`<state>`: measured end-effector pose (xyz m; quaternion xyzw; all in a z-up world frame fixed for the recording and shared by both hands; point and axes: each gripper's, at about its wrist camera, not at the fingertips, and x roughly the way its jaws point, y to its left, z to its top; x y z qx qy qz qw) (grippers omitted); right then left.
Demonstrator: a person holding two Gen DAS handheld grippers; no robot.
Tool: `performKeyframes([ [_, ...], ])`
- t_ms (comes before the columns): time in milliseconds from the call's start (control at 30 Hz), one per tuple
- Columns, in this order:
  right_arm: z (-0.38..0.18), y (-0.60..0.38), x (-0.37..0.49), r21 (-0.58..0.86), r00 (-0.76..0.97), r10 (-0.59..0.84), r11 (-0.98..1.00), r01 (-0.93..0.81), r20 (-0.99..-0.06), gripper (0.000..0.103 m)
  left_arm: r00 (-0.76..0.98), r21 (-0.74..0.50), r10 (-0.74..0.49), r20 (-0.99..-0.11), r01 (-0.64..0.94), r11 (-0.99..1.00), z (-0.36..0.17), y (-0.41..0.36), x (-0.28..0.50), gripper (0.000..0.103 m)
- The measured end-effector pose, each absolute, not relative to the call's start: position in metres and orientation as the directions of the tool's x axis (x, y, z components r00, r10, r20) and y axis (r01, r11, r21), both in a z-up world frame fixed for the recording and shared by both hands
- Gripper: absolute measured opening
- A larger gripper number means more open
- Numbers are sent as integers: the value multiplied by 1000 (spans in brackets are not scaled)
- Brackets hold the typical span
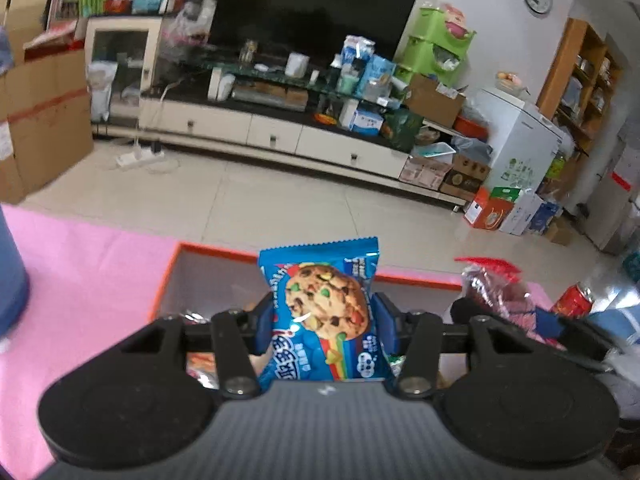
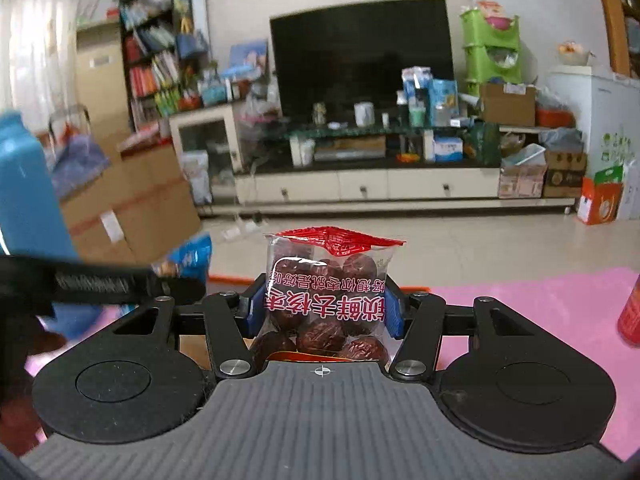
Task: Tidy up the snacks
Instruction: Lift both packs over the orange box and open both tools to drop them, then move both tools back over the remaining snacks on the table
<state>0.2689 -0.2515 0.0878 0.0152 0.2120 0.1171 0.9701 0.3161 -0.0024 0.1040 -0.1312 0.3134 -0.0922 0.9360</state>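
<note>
My left gripper (image 1: 324, 316) is shut on a blue cookie packet (image 1: 322, 304), held upright above an orange-rimmed box (image 1: 208, 249) on the pink table cover (image 1: 92, 256). Several snack packs lie in the box, mostly hidden by the gripper. To the right in that view, the right gripper holds the date pack (image 1: 494, 290). In the right wrist view, my right gripper (image 2: 325, 308) is shut on a clear pack of red dates (image 2: 326, 300) with a red top seal. The left gripper's arm and the blue cookie packet (image 2: 188, 258) show at the left there. The box's orange rim (image 2: 232, 279) peeks out behind.
A blue container (image 1: 10, 276) stands at the table's left, also the blue container (image 2: 24, 196) in the right wrist view. A red can (image 1: 572, 300) stands at the right; the red can (image 2: 630, 316) shows at the frame edge. Beyond the table are tiled floor, a TV cabinet (image 1: 280, 136) and cardboard boxes (image 1: 44, 120).
</note>
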Motion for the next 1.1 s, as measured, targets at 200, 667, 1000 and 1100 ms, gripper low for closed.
performKeyframes([
  [200,59,-248,303,107,830,214,977,-186,-514,39,768,-190,-174,-617,70,979,82,-18,325,51],
  [667,39,-244,318,116,796,176,984,-133,-579,52,788,-152,-112,-606,24,988,73,-5,322,65],
  [1000,99,-288,215,172,905,195,975,-138,-378,90,874,-172,-211,-437,149,974,155,-2,234,76],
  [1100,87,-305,163,153,894,199,977,-149,-401,91,847,-131,-230,-480,190,973,141,4,187,77],
])
